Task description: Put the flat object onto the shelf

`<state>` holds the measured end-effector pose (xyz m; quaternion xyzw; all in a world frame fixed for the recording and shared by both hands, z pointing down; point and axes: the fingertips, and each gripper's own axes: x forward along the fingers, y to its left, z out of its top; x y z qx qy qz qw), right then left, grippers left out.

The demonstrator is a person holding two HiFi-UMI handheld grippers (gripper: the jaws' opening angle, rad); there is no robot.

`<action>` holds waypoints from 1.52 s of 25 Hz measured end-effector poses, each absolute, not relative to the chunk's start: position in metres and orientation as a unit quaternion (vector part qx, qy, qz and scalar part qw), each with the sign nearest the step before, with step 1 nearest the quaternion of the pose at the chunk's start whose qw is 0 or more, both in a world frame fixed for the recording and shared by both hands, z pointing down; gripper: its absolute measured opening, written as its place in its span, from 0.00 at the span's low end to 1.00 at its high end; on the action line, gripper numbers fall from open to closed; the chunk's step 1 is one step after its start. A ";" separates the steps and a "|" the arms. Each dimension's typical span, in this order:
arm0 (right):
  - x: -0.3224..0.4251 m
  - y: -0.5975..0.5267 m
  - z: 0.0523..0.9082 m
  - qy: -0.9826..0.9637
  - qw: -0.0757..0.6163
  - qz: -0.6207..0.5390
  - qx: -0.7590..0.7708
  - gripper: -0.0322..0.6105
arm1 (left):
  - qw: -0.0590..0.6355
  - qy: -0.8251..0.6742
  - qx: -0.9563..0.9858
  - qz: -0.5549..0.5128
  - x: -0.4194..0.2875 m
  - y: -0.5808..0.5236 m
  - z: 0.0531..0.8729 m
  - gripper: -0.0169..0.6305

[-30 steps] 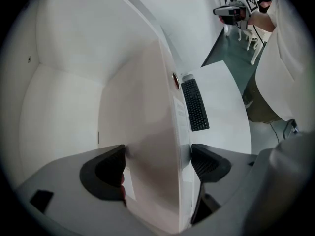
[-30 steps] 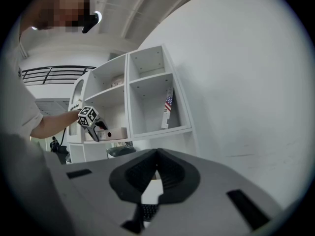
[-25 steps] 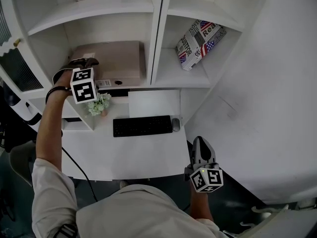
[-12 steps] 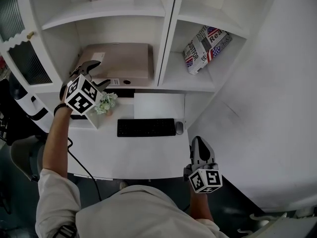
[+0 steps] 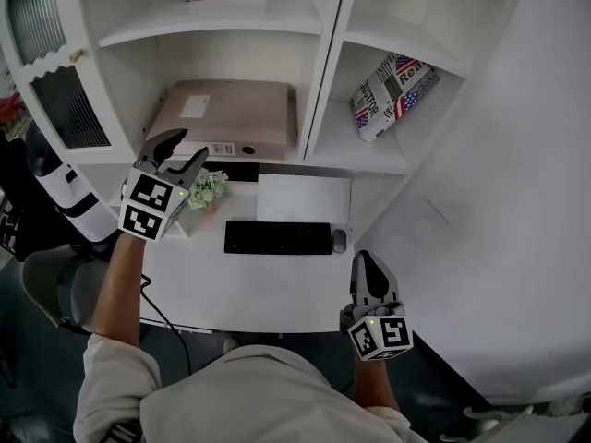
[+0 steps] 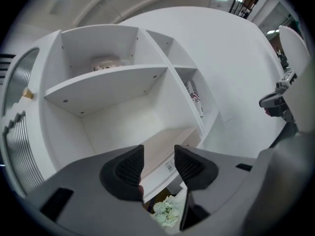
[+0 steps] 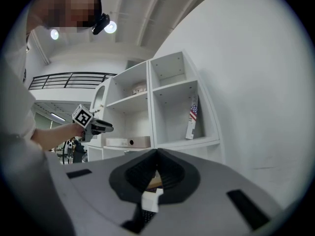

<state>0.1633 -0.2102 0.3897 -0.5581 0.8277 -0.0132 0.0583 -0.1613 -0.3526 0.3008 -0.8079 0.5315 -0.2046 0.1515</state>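
Beige flat object point(image 6: 164, 149), half behind fingers point(image 6: 127, 169)

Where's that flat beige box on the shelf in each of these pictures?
Head view: flat beige box, upper centre, lower left compartment.
Left gripper view: flat beige box, low centre.
Right gripper view: flat beige box, small, left of centre.
Shared landmark: flag-printed packet, in the compartment right of it.

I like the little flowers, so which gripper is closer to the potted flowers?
Left. The left gripper hovers right beside the potted flowers, just up-left of them; the right gripper is far off by the desk front corner.
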 end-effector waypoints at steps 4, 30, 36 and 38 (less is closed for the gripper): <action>0.152 -0.206 0.384 0.839 0.061 -0.006 -0.541 0.05 | 0.125 0.551 -0.810 -0.155 -0.167 -0.331 0.299 0.29; 0.108 -0.186 0.361 0.876 0.055 0.025 -0.478 0.05 | 0.043 0.634 -0.771 -0.033 -0.204 -0.236 0.325 0.03; 0.104 -0.183 0.363 0.882 0.054 0.026 -0.467 0.05 | 0.037 0.634 -0.772 -0.031 -0.201 -0.220 0.339 0.03; 0.104 -0.182 0.361 0.884 0.054 0.027 -0.464 0.05 | 0.029 0.636 -0.770 -0.030 -0.202 -0.215 0.346 0.03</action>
